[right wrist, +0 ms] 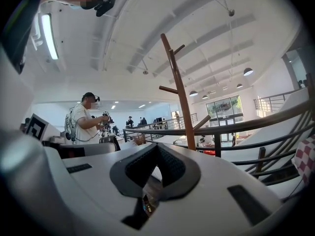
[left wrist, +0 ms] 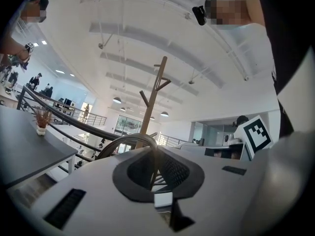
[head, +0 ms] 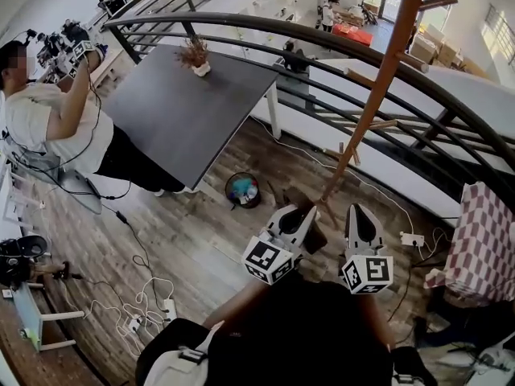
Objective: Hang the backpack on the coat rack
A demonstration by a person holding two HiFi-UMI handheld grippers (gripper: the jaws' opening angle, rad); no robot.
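The left tool (head: 308,212) and the right tool (head: 360,211) are side by side at the near middle, both tilted up toward the wooden coat rack (head: 378,87), whose foot stands just beyond their tips. In the left gripper view the left tool's jaws are closed on a thin dark loop (left wrist: 125,139) that arches up from their tips. I cannot tell for sure that it is a carrying handle. The right tool's jaw tips meet with nothing between them.

Below both tools, at the near edge, is a large black mass that looks like the backpack (head: 310,328). It is not on the rack, whose pegs are bare.

A curved dark railing (head: 322,43) runs behind the rack. Far left, a dark tabletop (head: 185,111) carries a small potted plant (head: 195,56), and a person in a white shirt (head: 48,127) stands beside it. A checked cloth (head: 483,240) is at the right.
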